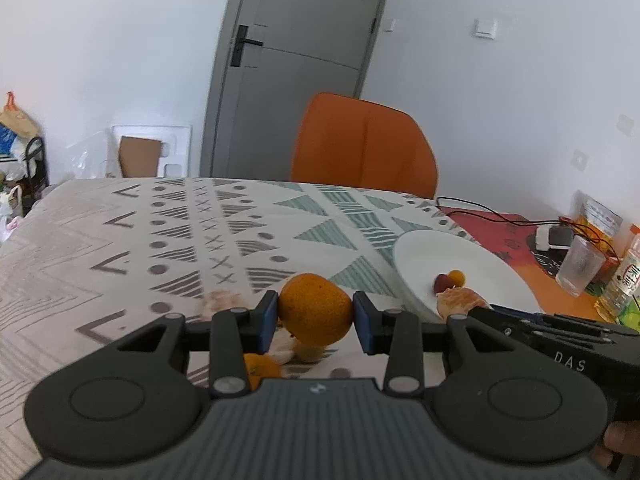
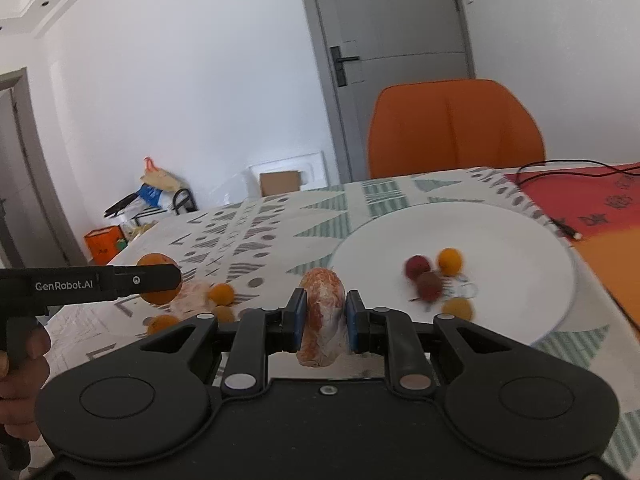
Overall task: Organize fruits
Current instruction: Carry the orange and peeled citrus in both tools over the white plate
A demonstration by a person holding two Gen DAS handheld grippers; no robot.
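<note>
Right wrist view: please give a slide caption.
Right gripper clamps peeled citrus segments beside the white plate.

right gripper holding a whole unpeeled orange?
No. The right gripper is shut on a peeled orange piece; the whole orange sits in the left gripper.

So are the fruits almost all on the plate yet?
Not yet. About four small fruits already sit on the white plate. The left claw is shut on an orange, and the right claw on a peeled orange. A few small orange fruits are left on the tablecloth.
</note>
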